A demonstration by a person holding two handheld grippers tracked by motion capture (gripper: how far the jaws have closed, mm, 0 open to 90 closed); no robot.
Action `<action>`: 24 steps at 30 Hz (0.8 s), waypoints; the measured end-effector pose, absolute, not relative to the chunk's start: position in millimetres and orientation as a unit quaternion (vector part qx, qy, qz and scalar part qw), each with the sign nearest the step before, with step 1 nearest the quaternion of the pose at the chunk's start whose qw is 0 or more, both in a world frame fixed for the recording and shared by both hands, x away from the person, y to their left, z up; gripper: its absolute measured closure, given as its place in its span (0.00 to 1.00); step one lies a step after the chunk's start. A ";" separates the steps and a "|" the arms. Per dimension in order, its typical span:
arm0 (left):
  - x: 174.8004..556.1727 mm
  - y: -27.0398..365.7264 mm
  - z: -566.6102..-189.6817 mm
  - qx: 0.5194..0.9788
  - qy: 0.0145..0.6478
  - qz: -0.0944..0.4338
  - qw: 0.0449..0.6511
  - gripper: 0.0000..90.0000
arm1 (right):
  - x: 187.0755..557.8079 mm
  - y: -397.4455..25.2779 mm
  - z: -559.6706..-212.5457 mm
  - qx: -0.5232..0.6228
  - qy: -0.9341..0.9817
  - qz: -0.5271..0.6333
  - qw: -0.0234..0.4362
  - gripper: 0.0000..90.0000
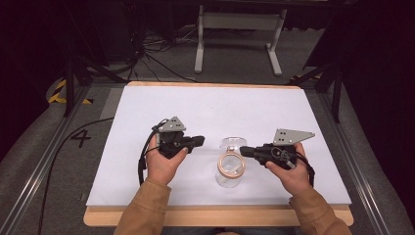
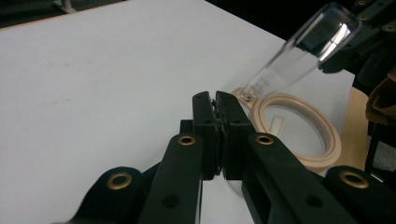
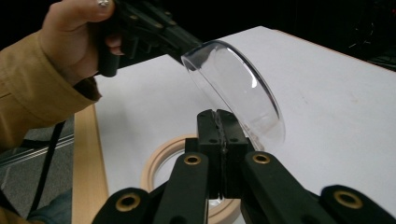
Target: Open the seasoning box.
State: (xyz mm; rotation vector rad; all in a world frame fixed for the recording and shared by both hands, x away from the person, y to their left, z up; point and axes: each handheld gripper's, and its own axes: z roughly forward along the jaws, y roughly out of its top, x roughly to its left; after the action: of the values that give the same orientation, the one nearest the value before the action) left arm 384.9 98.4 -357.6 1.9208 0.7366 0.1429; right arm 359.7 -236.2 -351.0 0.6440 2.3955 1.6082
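A clear glass jar (image 1: 229,169) with a tan rubber ring (image 1: 231,165) at its mouth and its hinged lid (image 1: 233,143) open lies at the desk's (image 1: 195,107) centre, toward 6 o'clock. The left gripper (image 1: 198,142), jaws pressed together, sits at its 10 o'clock; the right gripper (image 1: 243,151), at 3 o'clock, looks pressed together against the lid. Beyond the white desk, at 12 o'clock: a grey frame (image 1: 240,29), cables (image 1: 156,46), dark floor.

Jar (image 1: 229,169) stands on the table (image 1: 147,107) near its front edge, roughly centred, its lid (image 1: 233,143) hinged up behind the rim, left gripper (image 1: 198,142) just left of the lid, right gripper (image 1: 243,151) touching the jar's right side.
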 end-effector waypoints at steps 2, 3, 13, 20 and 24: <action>381.1 105.8 -357.5 0.798 0.314 0.062 0.511 0.97 | 366.8 -237.4 -353.4 0.220 0.806 0.543 0.091 1.00; 379.9 108.4 -358.6 0.793 0.316 0.064 0.517 0.97 | 369.6 -237.8 -354.3 0.222 0.805 0.544 0.088 1.00; 371.9 127.4 -360.9 0.787 0.338 0.076 0.511 0.97 | 387.3 -240.4 -360.0 0.242 0.803 0.538 0.084 1.00; 372.1 126.5 -360.1 0.788 0.337 0.074 0.511 0.97 | 383.0 -238.9 -354.2 0.232 0.804 0.541 0.087 1.00; 374.4 125.0 -358.5 0.796 0.324 0.074 0.506 0.94 | 378.0 -243.4 -346.7 0.227 0.805 0.541 0.091 1.00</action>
State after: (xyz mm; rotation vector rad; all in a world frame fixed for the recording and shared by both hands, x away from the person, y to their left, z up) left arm 374.4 125.0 -358.5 1.9195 0.7802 0.1790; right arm 378.0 -243.4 -346.7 0.6738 2.3913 1.6072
